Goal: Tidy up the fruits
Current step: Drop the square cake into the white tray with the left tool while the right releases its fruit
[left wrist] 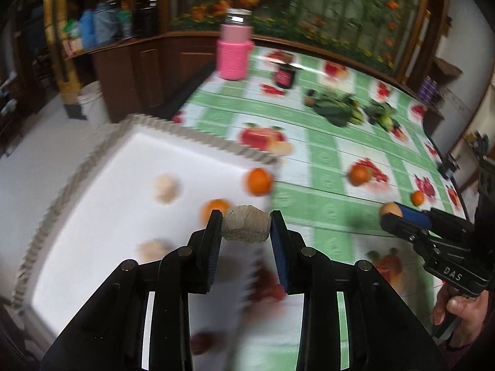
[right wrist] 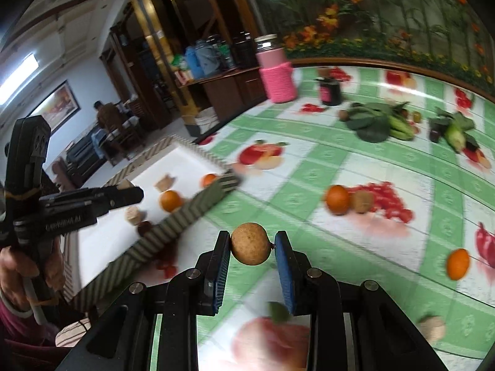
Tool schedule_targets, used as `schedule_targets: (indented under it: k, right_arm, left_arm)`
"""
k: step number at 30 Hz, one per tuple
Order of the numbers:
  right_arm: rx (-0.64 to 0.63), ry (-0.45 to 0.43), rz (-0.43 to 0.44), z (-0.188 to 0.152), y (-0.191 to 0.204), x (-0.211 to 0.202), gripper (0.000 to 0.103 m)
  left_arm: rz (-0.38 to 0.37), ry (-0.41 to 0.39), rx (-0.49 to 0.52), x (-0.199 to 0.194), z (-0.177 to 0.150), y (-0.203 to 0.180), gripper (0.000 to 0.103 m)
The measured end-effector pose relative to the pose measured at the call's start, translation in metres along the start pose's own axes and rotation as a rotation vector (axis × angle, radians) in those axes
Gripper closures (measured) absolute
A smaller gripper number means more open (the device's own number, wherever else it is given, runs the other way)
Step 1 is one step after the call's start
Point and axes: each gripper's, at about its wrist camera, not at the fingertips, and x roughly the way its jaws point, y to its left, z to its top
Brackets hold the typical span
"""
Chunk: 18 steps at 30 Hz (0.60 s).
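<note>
My left gripper is shut on a pale tan chunky fruit piece, held over the near right corner of the white tray. The tray holds two oranges and pale pieces. My right gripper is shut on a round brown fruit above the tablecloth, right of the tray. It also shows in the left wrist view. The left gripper shows over the tray in the right wrist view.
Loose on the green checked tablecloth: an orange beside a brown kiwi, another orange, a pale piece. Leafy vegetables, a dark jar and a pink-sleeved jar stand at the back.
</note>
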Motion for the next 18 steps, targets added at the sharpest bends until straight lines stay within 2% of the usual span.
schedule_targets:
  k: [9,13,18]
  right_arm:
    - [-0.11,0.048,0.129,0.009,0.081,0.036,0.074]
    - [-0.171,0.081,0.179,0.012,0.117,0.058,0.075]
    - [-0.216,0.128,0.203,0.013,0.142,0.084,0.075]
  left_arm:
    - [0.113,-0.002,-0.086,-0.019,-0.026,0.076,0.073]
    - [0.149,0.016,-0.109,-0.017,-0.038,0.094,0.073]
    - [0.172,0.026,-0.111,-0.014,-0.045,0.104,0.073]
